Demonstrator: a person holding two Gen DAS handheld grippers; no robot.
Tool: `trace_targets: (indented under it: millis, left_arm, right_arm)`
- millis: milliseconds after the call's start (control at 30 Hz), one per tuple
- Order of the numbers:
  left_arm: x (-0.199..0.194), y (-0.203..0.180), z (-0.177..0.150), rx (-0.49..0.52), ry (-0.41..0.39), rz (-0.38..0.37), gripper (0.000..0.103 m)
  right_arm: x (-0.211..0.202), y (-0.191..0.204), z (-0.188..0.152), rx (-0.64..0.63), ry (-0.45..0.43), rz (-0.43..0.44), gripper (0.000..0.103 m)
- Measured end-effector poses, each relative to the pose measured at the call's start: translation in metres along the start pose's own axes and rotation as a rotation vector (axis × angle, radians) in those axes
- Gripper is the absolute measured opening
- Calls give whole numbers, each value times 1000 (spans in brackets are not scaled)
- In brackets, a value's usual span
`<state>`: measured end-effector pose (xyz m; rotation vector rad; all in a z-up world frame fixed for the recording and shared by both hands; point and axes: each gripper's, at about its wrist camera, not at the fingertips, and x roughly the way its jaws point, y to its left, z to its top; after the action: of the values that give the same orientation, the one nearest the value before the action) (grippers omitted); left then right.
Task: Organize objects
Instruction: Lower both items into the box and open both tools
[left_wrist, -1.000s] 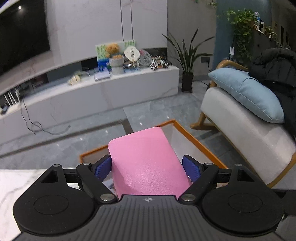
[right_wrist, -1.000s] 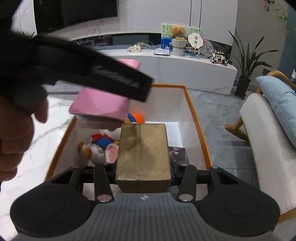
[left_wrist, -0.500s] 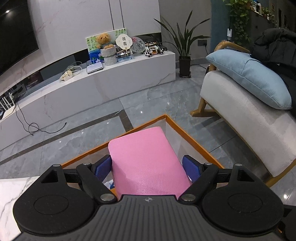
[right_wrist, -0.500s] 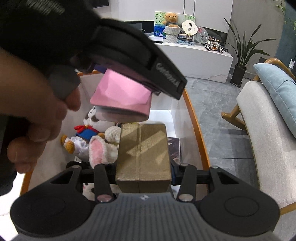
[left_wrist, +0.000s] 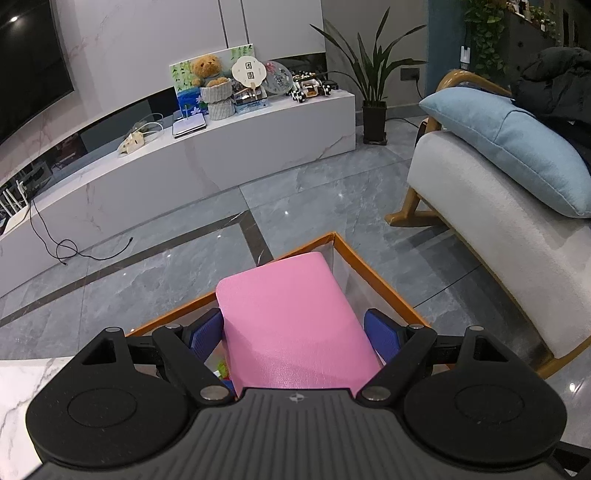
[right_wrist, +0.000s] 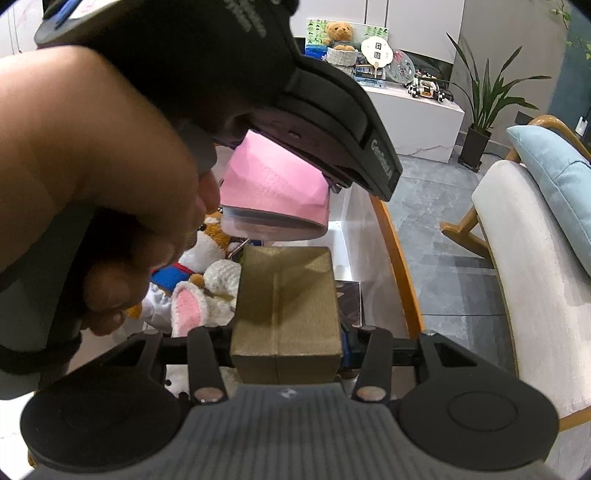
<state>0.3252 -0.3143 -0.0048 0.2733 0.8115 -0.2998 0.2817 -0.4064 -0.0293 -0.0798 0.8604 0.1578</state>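
My left gripper (left_wrist: 293, 332) is shut on a pink box (left_wrist: 291, 317) and holds it above the orange-rimmed white bin (left_wrist: 373, 269). The pink box also shows in the right wrist view (right_wrist: 273, 192), under the left gripper's black body (right_wrist: 325, 122). My right gripper (right_wrist: 286, 339) is shut on a gold box (right_wrist: 286, 306) and holds it over the same bin (right_wrist: 397, 258), just behind and below the pink box. Plush toys (right_wrist: 207, 288) lie in the bin.
A white armchair (left_wrist: 491, 236) with a blue cushion (left_wrist: 513, 144) stands right of the bin. A dark flat object (right_wrist: 349, 299) lies in the bin. A white marble surface (left_wrist: 18, 380) is at the left. A long white TV console (left_wrist: 184, 158) runs along the back.
The left gripper with the pink box has moved forward over the bin, closer in front of the right camera. The right gripper still holds the gold box over the bin.
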Motion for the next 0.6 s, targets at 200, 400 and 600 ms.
trace_targets:
  millis: [200, 400, 600]
  left_arm:
    - [7, -1, 0, -4, 14, 7, 97]
    - [14, -2, -2, 4, 52, -2, 98]
    - [12, 0, -1, -3, 52, -16, 103]
  right_arm:
    - [-1, -1, 1, 10, -3, -13, 50]
    - [-1, 3, 0, -2, -3, -25, 52]
    - [-7, 4, 0, -1, -19, -29, 60]
